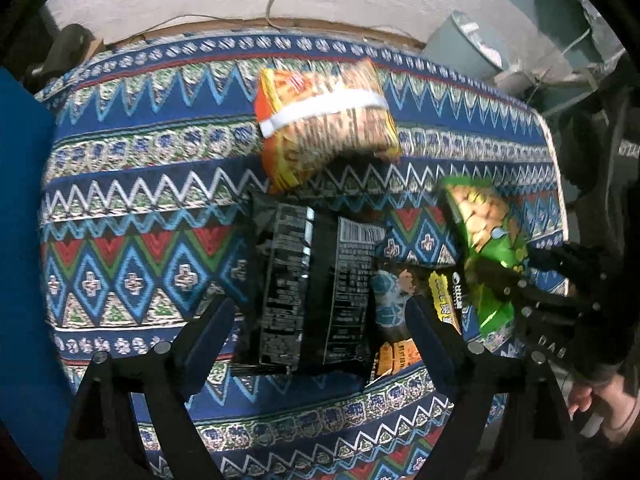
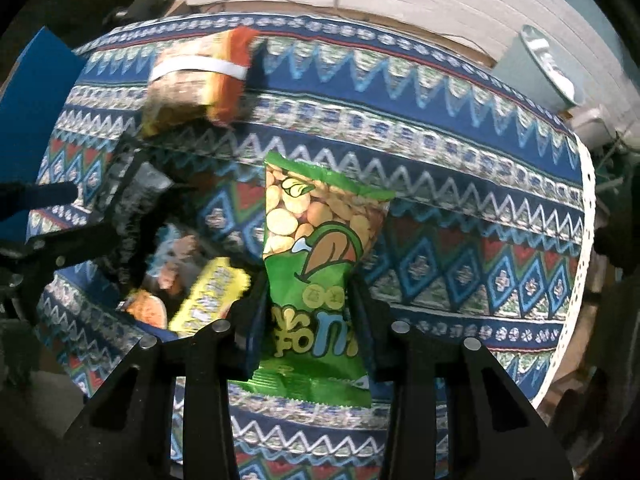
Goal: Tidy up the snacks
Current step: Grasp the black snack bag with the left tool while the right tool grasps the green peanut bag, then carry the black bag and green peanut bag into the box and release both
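Observation:
My right gripper (image 2: pixel 310 300) is shut on a green snack bag (image 2: pixel 316 248) and holds it above the patterned tablecloth (image 2: pixel 460 216); the bag also shows in the left wrist view (image 1: pixel 486 240). My left gripper (image 1: pixel 320 308) is open, its fingers on either side of a black snack bag (image 1: pixel 312 284) lying on the cloth. An orange snack pack with a white band (image 1: pixel 324 120) lies further back, also in the right wrist view (image 2: pixel 196 80). A yellow packet (image 2: pixel 210 298) and other small snacks lie between the two grippers.
A blue box (image 1: pixel 20 240) stands at the table's left edge. A grey bin (image 2: pixel 540 68) stands off the far right corner by the white wall. The table's right edge (image 2: pixel 586 240) is close to the right gripper.

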